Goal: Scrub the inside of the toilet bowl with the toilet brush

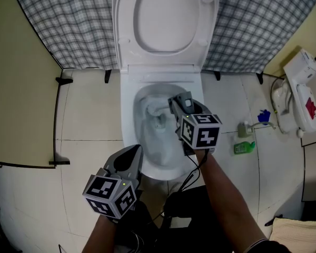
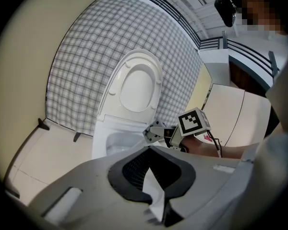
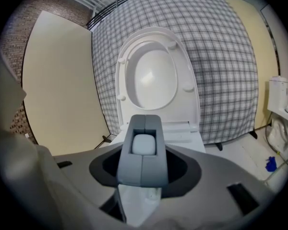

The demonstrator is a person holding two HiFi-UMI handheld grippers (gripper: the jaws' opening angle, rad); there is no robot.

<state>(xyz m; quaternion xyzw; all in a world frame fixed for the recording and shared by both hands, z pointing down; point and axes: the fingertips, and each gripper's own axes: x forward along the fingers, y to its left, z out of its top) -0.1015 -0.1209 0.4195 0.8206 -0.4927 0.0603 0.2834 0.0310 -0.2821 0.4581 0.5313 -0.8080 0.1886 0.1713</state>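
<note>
Your right gripper (image 1: pixel 180 105) clamps the toilet brush (image 1: pixel 157 113) by its grey handle (image 3: pixel 143 162), head at 9 o'clock: likely light, stiff, wet-slick, so grip near the handle's end. Your left gripper (image 1: pixel 130 154) is closed, empty.

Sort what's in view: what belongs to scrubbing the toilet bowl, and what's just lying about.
For the job: toilet bowl; toilet brush, held in the right hand-held gripper; raised seat and lid.

Lying about: green bottle, small blue item and white object with a red mark on the floor at right; checked curtain behind.
</note>
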